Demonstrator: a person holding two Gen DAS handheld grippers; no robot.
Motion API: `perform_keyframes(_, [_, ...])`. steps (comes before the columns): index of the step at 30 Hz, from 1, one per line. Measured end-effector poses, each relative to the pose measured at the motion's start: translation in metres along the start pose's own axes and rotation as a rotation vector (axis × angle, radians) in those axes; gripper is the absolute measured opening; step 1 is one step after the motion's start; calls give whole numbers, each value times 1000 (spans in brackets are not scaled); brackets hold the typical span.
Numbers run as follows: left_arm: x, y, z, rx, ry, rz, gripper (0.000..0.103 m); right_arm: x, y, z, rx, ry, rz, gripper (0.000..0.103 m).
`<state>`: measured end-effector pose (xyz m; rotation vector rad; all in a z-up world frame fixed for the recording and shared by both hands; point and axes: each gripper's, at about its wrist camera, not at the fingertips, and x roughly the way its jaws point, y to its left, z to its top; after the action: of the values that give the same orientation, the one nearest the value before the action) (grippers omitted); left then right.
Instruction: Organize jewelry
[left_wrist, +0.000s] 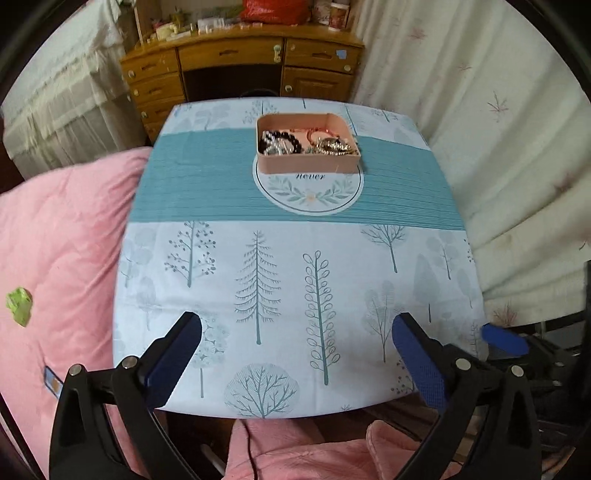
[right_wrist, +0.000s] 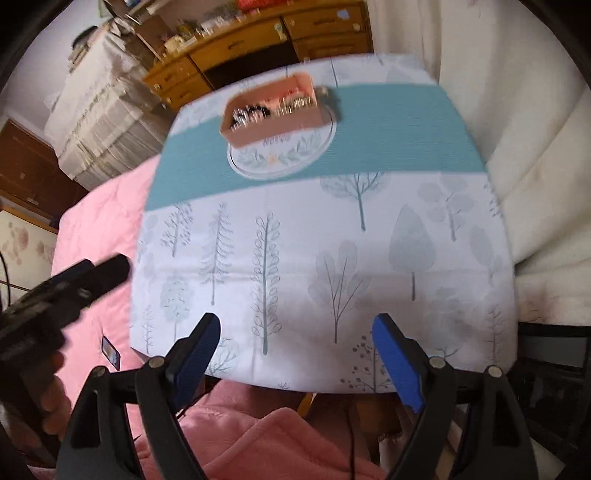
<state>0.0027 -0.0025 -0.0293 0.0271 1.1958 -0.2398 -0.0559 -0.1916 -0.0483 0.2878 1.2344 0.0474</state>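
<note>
A pink box (left_wrist: 308, 162) stands on the far middle of the table, on a round "never" emblem. It holds jewelry: a dark bead bracelet (left_wrist: 279, 142), silver chains (left_wrist: 332, 146) and a pinkish strand. The box also shows blurred in the right wrist view (right_wrist: 275, 118). My left gripper (left_wrist: 297, 332) is open and empty over the table's near edge, far from the box. My right gripper (right_wrist: 295, 332) is open and empty, also over the near edge. The left gripper shows at the left of the right wrist view (right_wrist: 92, 277); a right fingertip (left_wrist: 504, 338) shows in the left wrist view.
The table wears a tree-print cloth with a teal band (left_wrist: 207, 184). A pink quilt (left_wrist: 62, 240) lies left, with a small green item (left_wrist: 18, 306). A wooden dresser (left_wrist: 240, 70) stands behind. A cream curtain (left_wrist: 498, 129) hangs right. Pink-clad knees (right_wrist: 266, 443) are below the table edge.
</note>
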Motion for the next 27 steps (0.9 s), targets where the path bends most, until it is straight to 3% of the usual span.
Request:
perform_keyframes(9, [-27,-13,-25,-20,-74,64,102,-44,7,-22,-28,-170,-15,87])
perform_keyframes(14, [-28,-11,-33,-31,-62,87,102,-44,8,-23,-23,-189,-13,101])
perform_keyframes(27, [-29,-5,-41,-52,-57,111,102,-45,16,-28,-74,-200,-20,103])
